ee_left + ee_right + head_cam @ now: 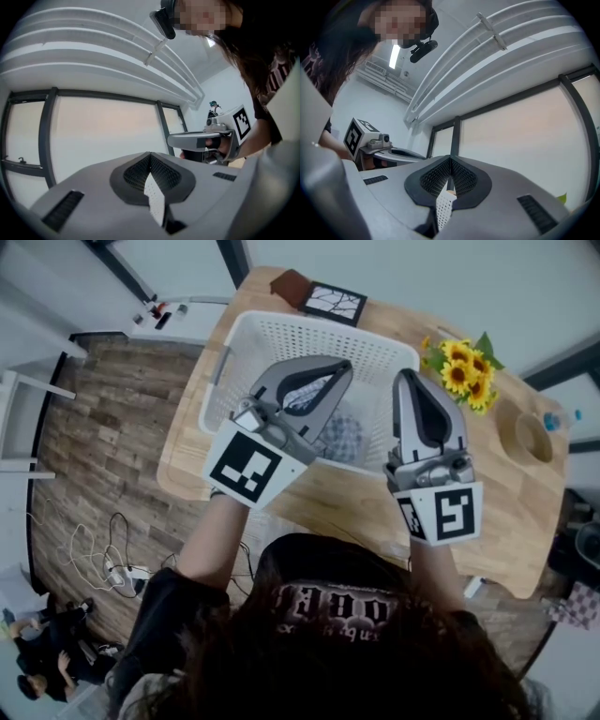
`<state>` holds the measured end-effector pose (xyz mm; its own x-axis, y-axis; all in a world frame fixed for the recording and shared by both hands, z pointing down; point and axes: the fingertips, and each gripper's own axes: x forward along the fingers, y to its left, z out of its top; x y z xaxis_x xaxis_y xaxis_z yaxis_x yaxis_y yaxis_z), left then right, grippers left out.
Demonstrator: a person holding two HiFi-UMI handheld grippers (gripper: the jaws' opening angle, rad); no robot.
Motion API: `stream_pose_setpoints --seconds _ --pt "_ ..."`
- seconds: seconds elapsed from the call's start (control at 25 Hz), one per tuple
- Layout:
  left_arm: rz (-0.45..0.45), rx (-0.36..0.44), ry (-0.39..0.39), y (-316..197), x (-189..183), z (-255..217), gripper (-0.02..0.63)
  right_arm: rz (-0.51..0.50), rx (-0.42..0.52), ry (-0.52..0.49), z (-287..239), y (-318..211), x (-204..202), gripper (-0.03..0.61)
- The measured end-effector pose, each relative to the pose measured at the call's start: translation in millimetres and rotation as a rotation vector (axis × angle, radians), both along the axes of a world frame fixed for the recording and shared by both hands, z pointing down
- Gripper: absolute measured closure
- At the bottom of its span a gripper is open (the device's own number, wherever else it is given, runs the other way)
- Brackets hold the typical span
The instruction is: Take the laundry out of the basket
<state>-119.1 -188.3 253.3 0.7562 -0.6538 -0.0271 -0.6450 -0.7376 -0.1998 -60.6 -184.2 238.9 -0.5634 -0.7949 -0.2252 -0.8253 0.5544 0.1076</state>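
A white plastic laundry basket (309,334) stands on the round wooden table (356,512). In its bottom lies a blue-grey checked cloth (343,435), partly hidden behind the grippers. Both grippers are held in the air over the basket's near side, pointing away from me. My left gripper (344,367) is shut with nothing between its jaws, and my right gripper (404,378) beside it is shut and empty too. In the left gripper view the dark pads (161,176) meet, with the other gripper (197,139) alongside. The right gripper view shows its pads (461,180) closed as well.
A bunch of sunflowers (461,371) lies right of the basket. A framed picture (333,303) and a brown block (289,285) sit behind it. A wooden ring (532,437) rests at the table's right. Both gripper views look at windows and ceiling.
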Motion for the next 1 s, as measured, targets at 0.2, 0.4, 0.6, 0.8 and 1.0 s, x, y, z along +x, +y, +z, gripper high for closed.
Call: stream_pose_setpoints --seconds 0.2,0.4,0.6,0.8,1.0 --pt "0.1 0.038 -0.108 -10.9 4.2 9.9 0.614 0.006 -0.002 0.004 0.5 -3.6 2.9 0.552" --pt "0.289 0.076 -0.196 -4.4 19.0 23.6 0.614 0.031 0.001 -0.002 -0.4 -7.8 8.8 0.552" --pt "0.433 0.075 -0.286 0.9 23.1 46.2 0.614 0.032 -0.018 0.0 4.2 -13.5 8.2 0.551" --pt "0.529 0.019 -0.392 2.0 22.2 83.1 0.583 0.033 -0.012 0.008 3.9 -15.6 6.0 0.552" --pt "0.626 -0.043 -0.487 5.6 21.9 113.1 0.516 0.057 -0.031 0.016 6.7 -20.8 12.0 0.552"
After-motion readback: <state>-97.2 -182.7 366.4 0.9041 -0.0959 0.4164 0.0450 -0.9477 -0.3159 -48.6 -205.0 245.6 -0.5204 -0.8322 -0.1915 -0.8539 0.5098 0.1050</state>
